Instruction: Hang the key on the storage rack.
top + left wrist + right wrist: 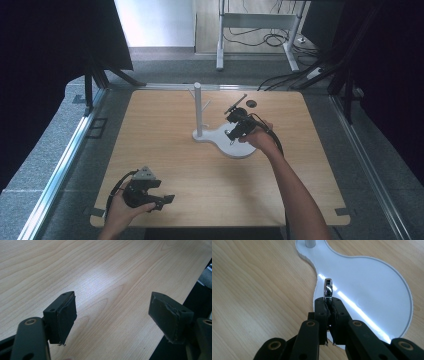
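A small shiny silver ring (328,288) stands on edge between the jaws of my right gripper (329,301), which is shut on it. The ring hangs just above the left edge of a white pear-shaped stand base (372,290). In the high view the right gripper (231,134) sits over that base (240,150), to the right of the stand's upright white post (198,110) with its short side pegs. My left gripper (162,192) rests near the table's front left, open, and its jaws (112,317) hold nothing over bare wood.
A small black round object (251,104) lies on the wooden table (165,130) behind the stand. The table's front edge runs close by the left gripper. Dark curtains flank both sides, and a desk frame with cables stands beyond the far edge.
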Tool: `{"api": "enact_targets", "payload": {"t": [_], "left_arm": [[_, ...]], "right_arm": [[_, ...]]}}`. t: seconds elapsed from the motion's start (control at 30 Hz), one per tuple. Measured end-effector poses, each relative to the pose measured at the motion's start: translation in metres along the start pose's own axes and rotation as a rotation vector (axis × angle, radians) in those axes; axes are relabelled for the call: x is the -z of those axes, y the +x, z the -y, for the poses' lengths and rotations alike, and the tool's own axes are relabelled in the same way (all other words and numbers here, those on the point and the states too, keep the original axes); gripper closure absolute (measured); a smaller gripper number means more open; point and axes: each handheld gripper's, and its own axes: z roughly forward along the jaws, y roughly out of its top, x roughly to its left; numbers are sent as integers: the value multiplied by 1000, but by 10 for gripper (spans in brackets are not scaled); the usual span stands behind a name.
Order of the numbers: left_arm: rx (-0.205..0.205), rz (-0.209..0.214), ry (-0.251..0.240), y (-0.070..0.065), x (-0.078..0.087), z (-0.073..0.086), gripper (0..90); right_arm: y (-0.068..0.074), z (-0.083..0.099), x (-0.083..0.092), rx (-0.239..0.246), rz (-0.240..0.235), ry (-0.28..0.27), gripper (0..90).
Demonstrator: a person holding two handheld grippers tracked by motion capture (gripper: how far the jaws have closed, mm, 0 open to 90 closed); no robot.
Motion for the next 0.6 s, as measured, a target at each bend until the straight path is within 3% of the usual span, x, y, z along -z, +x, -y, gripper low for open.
{"api": "enact_targets", "payload": {"t": [0.6], "left_arm": [[4, 17, -12, 1, 3, 0, 229]], "right_arm": [[-15, -43, 10, -23, 16, -33, 845]]}}
